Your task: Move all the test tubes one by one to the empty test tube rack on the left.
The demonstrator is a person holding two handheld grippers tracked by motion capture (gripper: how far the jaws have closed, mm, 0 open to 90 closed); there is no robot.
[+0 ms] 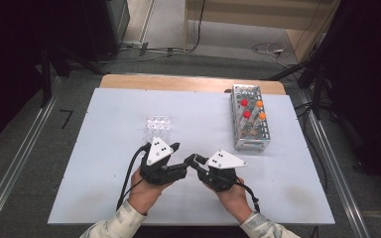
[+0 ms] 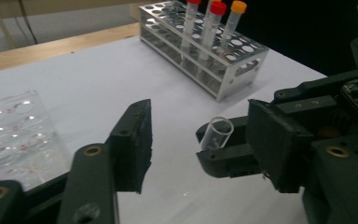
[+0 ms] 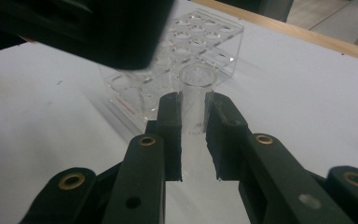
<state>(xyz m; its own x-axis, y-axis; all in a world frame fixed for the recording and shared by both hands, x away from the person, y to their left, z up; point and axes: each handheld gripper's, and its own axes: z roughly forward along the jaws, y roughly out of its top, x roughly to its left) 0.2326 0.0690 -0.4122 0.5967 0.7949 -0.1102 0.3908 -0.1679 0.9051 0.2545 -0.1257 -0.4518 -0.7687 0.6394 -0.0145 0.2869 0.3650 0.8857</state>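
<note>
The right claw (image 3: 193, 135) pinches a clear, uncapped tube (image 3: 196, 93) between its pads, the open mouth poking out past the tips. The left claw (image 2: 200, 149) stands half open just ahead of that mouth, nothing between its pads. Beyond both sits the clear tray (image 3: 186, 60); the metal rack (image 1: 248, 119) stands well off to the right. Risk: if the left claw closes off-centre on the slick tube, it may lever the tube out of the right grip, dropping it onto the table (image 1: 104, 163).

Faint print on the clear tube (image 3: 196, 122) is too blurred to read.
</note>
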